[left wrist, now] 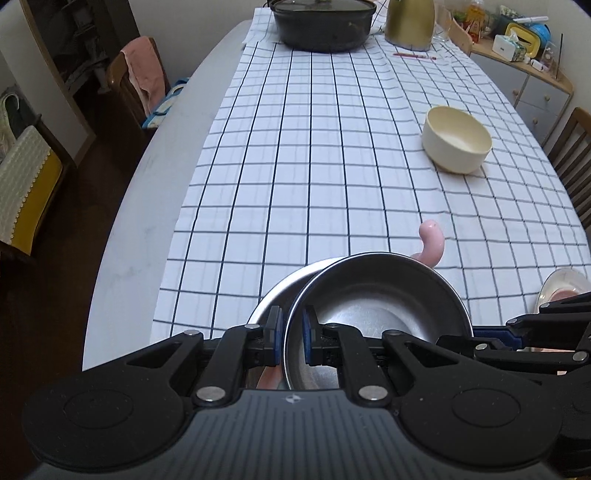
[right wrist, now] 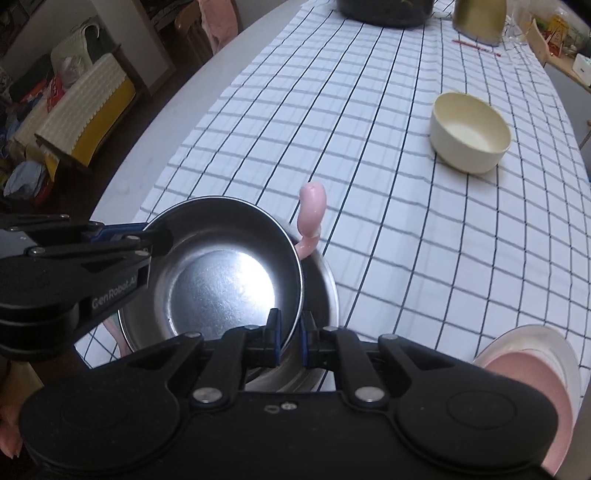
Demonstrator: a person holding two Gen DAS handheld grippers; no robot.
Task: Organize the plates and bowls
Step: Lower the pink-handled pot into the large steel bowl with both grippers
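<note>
While both clamped: left gripper (left wrist: 291, 334) & right gripper (right wrist: 290, 338) on steel bowl (right wrist: 221, 280) rim.

This is a lived-in home dining room: a long counter under a checked tablecloth (left wrist: 314, 155), wooden chairs (left wrist: 576, 155) along its edges, a lidded black pot (left wrist: 323, 26) at the far end, and a cluttered sideboard (left wrist: 532, 77) beyond the far right corner.

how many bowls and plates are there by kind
steel bowls: 2, upper and lower
cream bowl: 1
pink plate: 1
total: 4
</note>
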